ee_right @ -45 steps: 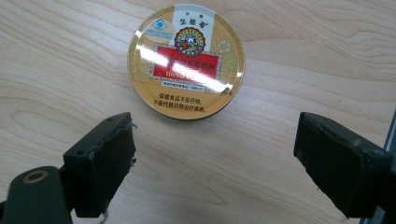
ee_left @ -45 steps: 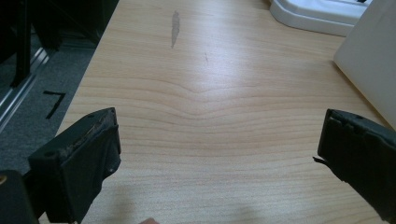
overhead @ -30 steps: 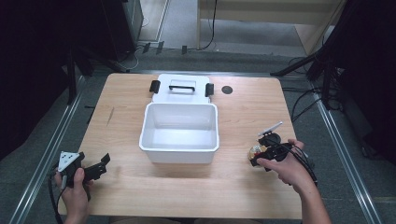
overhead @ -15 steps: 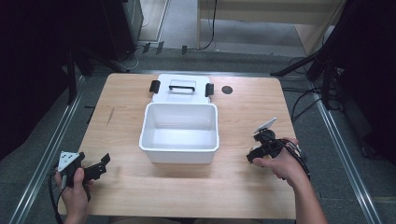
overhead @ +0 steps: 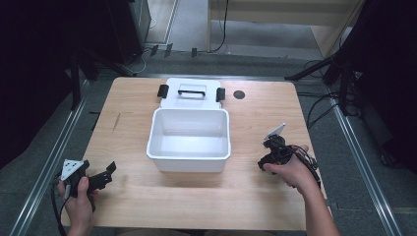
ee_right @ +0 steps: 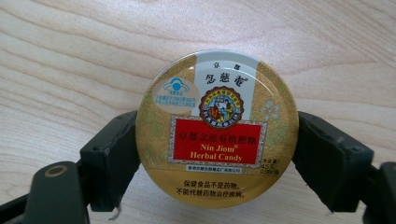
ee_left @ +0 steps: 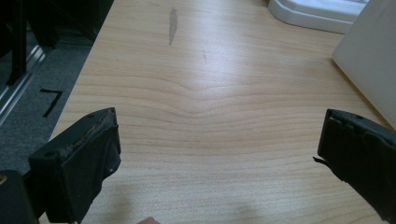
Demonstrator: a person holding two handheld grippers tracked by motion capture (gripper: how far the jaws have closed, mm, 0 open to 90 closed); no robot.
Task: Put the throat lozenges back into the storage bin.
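- Right gripper [ee_right: 217, 154] pinches a round candy tin [ee_right: 216, 128], one black jaw against the tin's left edge and one against its right; its jaws have just been closing, with the tin between them.
- Candy tin lies flat on the wooden tabletop [ee_right: 70, 56], lid up, between the two jaws. Gold lid with a red label panel reading "Nin Jiom Herbal Candy", a white band at the top and a small round emblem in the middle.
- From the high view the right gripper [overhead: 269, 158] sits on the right part of the tabletop [overhead: 265, 113], just right of the white bin [overhead: 189, 158], held in the person's right hand [overhead: 290, 169]. The tin itself is hidden under the gripper in that view.
- Left gripper [overhead: 101, 177] rests near the front left corner of the tabletop, held in the left hand [overhead: 76, 194], well apart from the tin and to the left of the bin.
- Left gripper [ee_left: 219, 154] jaws are spread wide over bare wood, nothing between them.
- White bin stands at the middle of the tabletop; its lid [overhead: 189, 101], with a handle and two black clips, lies flat just behind it.
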